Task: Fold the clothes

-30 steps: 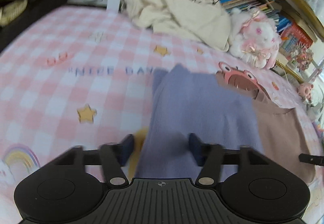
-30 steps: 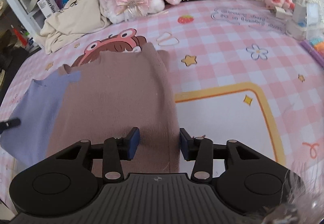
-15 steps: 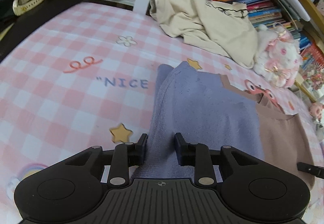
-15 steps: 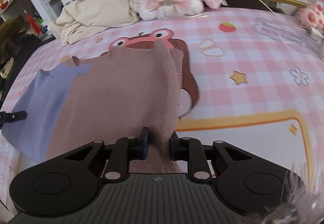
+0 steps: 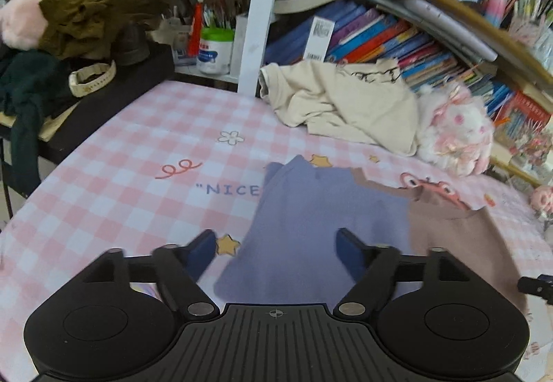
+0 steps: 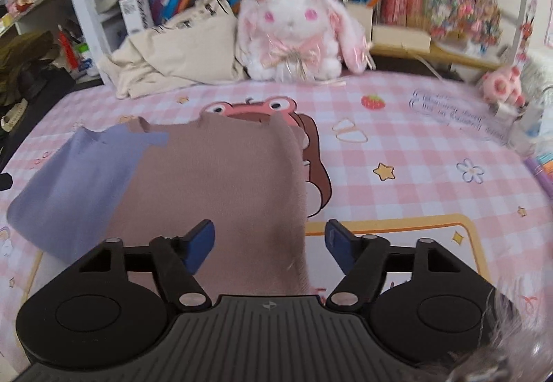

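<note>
A two-colour garment lies folded on the pink checked cloth: its lilac part (image 5: 311,230) on the left, its brown part (image 6: 221,188) on the right. My left gripper (image 5: 276,245) hovers over the near lilac edge. Its jaws are opening wide and the pads do not touch the cloth. My right gripper (image 6: 269,238) is over the brown part's right edge. Its jaws are also opening, with the fabric lying below and between them, not pinched. The lilac part (image 6: 72,185) also shows in the right wrist view, and the brown part (image 5: 459,243) in the left wrist view.
A crumpled cream garment (image 5: 345,105) and a white-pink plush rabbit (image 6: 293,29) sit at the back against shelves of books (image 5: 397,39). A dark side table (image 5: 103,95) with olive clothing stands at the left. Small items (image 6: 528,119) crowd the right edge.
Both grippers had closed on the garment's near edge half a second ago. They have now let go, spread open and lifted back, and the garment lies flat.
</note>
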The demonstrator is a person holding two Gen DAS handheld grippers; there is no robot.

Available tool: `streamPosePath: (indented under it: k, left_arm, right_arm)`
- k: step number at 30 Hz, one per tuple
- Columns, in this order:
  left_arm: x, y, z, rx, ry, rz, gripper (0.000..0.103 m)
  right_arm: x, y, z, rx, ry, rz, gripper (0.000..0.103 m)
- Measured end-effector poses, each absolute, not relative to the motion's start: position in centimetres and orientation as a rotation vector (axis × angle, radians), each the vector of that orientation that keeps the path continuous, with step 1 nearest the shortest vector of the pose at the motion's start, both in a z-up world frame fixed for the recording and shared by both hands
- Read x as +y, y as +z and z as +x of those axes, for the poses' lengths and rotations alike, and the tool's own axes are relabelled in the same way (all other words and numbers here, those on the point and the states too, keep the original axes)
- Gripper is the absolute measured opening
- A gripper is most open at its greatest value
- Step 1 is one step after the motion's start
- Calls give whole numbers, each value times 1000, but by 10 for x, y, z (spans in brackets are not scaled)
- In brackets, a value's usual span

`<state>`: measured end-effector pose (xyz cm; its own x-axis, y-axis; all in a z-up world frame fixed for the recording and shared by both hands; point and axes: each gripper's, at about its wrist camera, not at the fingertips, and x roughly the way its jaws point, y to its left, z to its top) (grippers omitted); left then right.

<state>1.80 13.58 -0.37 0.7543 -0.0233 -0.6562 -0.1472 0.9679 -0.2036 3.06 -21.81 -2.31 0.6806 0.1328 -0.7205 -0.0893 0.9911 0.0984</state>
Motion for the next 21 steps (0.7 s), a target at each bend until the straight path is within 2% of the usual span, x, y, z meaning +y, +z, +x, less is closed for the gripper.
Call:
streamPosePath:
  k: [4,13,21]
  left_arm:
    - [136,-4,4,732,49,-325,86]
    - [139,-16,-17,789,19,-356,89]
    - [173,-48,-19,885,-31,-717,89]
  right_arm:
    - [-200,-19,12,808,125,78,78]
    - [-157,-25,-19,833,158,23,80]
    - [-142,-25,-37,832,136,12,80]
